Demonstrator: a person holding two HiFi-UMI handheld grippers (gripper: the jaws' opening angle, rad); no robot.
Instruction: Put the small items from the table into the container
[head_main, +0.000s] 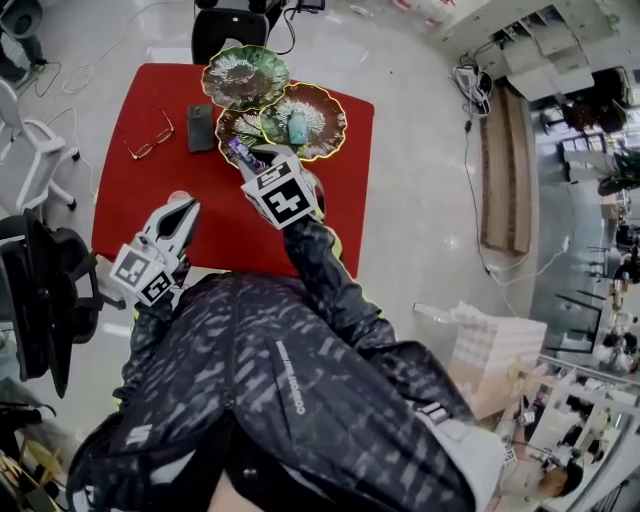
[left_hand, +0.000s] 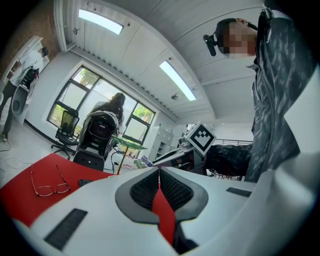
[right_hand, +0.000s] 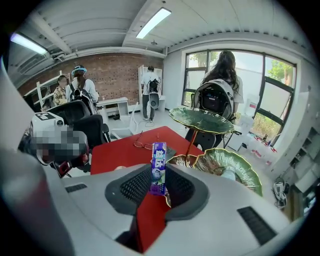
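My right gripper (head_main: 243, 155) (right_hand: 159, 172) is shut on a purple candy stick pack (head_main: 238, 150) (right_hand: 159, 165), which stands upright between its pads. It hangs above the red table (head_main: 130, 215), just in front of the tiered green leaf-shaped dishes (head_main: 245, 75) (right_hand: 202, 120). A lower dish (head_main: 322, 132) (right_hand: 235, 165) holds a small pale blue item (head_main: 298, 125). Glasses (head_main: 150, 138) (left_hand: 48, 187) (right_hand: 142, 145) and a dark flat case (head_main: 200, 128) lie on the table. My left gripper (head_main: 183, 207) (left_hand: 159, 172) is near the table's front left, its jaws together and holding nothing.
A black office chair (head_main: 40, 290) stands left of the table and another black chair (head_main: 228, 25) beyond its far edge. Cables run over the floor at the right (head_main: 470, 90). People stand further back in the room (right_hand: 77, 85).
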